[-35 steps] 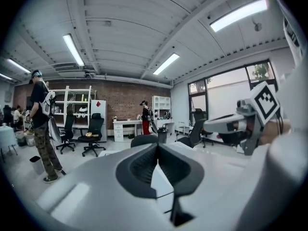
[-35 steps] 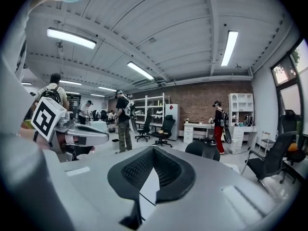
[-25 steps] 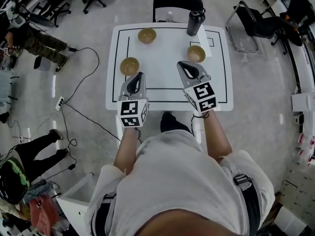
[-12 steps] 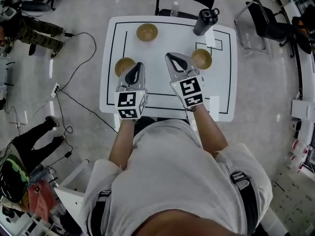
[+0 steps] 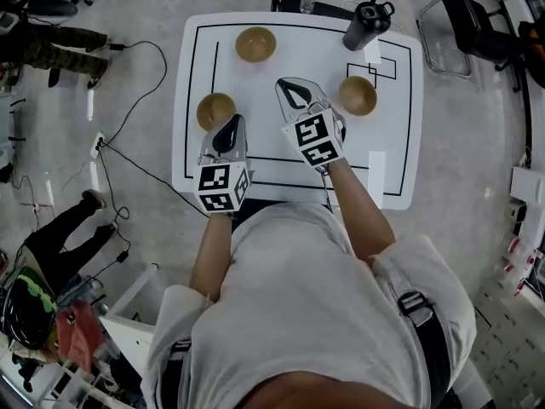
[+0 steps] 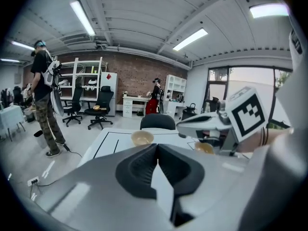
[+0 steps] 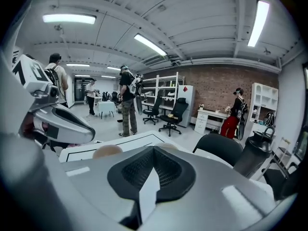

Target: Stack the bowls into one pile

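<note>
Left gripper [image 5: 230, 123] and right gripper [image 5: 288, 87] hang over the white table [image 5: 264, 139], each with its jaws pressed together on nothing.
The left bowl [image 5: 215, 109] sits just beside the left gripper's tip at 11 o'clock. From the right gripper, the right bowl [image 5: 358, 95] lies at 3 o'clock and the far bowl [image 5: 255, 43] at 11 o'clock, all three apart. A black flask [image 5: 366, 25] stands near the right bowl, at its 12 o'clock.

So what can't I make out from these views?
Left gripper view: left bowl hidden under the left gripper.
Right gripper view: right bowl not shown; base of the flask hidden behind the right gripper.
Head view: near edge of the table partly covered by the person's arms.
</note>
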